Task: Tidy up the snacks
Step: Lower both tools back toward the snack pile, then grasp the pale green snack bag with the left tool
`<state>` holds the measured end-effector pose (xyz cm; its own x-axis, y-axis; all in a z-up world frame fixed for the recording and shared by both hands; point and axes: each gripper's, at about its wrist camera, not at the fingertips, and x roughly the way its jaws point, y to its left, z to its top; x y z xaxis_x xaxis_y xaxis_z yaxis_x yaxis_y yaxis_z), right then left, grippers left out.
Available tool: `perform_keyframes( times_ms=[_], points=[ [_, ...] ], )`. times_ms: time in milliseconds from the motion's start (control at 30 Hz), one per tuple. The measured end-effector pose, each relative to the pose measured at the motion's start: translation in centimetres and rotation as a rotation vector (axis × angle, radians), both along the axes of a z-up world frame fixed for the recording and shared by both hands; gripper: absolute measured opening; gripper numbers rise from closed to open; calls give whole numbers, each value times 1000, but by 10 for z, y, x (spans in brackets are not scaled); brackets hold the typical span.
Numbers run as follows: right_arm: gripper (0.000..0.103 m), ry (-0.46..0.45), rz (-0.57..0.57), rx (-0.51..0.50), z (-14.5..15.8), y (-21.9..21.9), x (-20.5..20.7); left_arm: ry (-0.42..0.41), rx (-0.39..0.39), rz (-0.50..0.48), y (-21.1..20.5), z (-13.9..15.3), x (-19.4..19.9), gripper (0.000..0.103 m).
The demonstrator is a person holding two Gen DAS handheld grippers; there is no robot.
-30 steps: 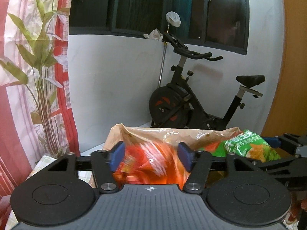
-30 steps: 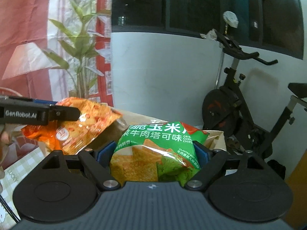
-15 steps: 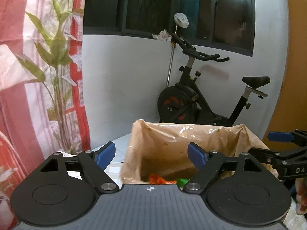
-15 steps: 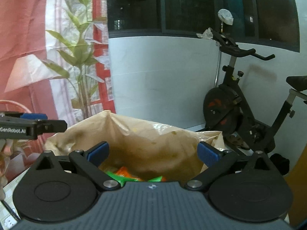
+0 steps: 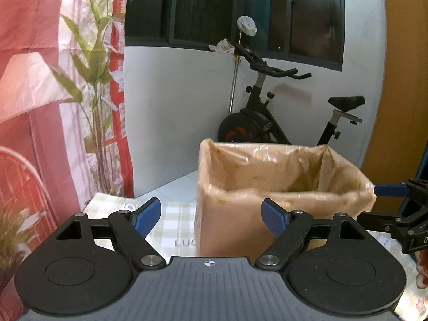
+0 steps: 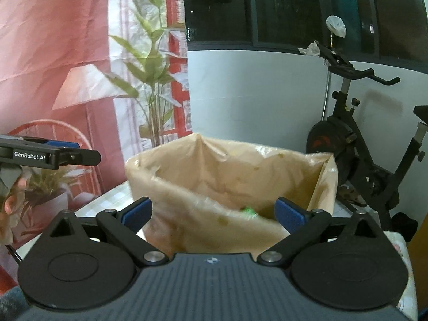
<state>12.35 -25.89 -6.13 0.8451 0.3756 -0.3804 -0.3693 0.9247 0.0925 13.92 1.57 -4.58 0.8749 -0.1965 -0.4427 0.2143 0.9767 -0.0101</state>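
left wrist view: the left gripper (image 5: 211,214) points forward and slightly downward toward a tall box lined with a translucent tan plastic bag (image 5: 281,187), which stands on a pale green checked tablecloth (image 5: 171,219). the gripper's blue-padded black fingers (image 5: 146,216) stand wide apart with nothing between them; part of the box's near wall shows in the gap, but the pads are clear of it. the jaws have just been opening. at the right edge of this view the right gripper (image 5: 396,206) reaches in from the side, one blue pad level with the box's right rim.

in the right wrist view the right gripper (image 6: 214,211) also angles a little downward at the same lined box (image 6: 227,182), and its blue pads are spread wide, empty, on either side of the near rim without pressing it; these jaws too have just been opening. the left gripper (image 6: 69,155) shows at the left edge as a black bar with white lettering, held level and to the left of the box.

the bag's rim is folded over the box's edges and looks crinkled and slightly blurred. deep inside, a small bright green scrap of a snack packet (image 6: 248,210) is visible; the rest of the contents are hidden by the near wall. behind the box stand a black exercise bike (image 5: 270,112) against a white wall and a red-and-white printed backdrop with a leafy plant picture (image 6: 80,67).
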Motion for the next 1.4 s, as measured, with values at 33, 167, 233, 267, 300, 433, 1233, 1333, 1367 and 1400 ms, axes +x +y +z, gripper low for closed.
perform_keyframes(
  times_ms=[33, 167, 233, 267, 300, 433, 1233, 1333, 1367, 1400],
  points=[
    [100, 1, 2, 0, -3, 2, -5, 1, 0, 4, 2, -4, -4, 84],
    [100, -10, -6, -39, -18, 13, -21, -9, -43, -4, 13, -18, -18, 84],
    [100, -33, -15, -68, -26, 17, -28, -11, -63, 22, 18, -26, -22, 84],
    [100, -42, -20, -78, -29, 20, -31, -12, -67, 43, 20, -30, -24, 85],
    [100, -42, -26, -78, -34, 21, -33, -13, -68, 59, 22, -33, -25, 86],
    [100, -2, -42, -48, -50, 20, -34, -36, -35, 117, 21, -40, -33, 94],
    [100, 142, -105, -36, -84, 19, -30, 61, -102, 27, 6, -77, -51, 86],
    [100, 136, -119, -53, -86, 9, -43, 80, -137, -13, -3, -80, -52, 86],
    [100, 136, -121, -56, -87, 6, -47, 88, -142, -23, -6, -81, -52, 86],
    [100, 134, -120, -58, -88, 2, -51, 97, -140, -34, -10, -83, -52, 86]
  ],
)
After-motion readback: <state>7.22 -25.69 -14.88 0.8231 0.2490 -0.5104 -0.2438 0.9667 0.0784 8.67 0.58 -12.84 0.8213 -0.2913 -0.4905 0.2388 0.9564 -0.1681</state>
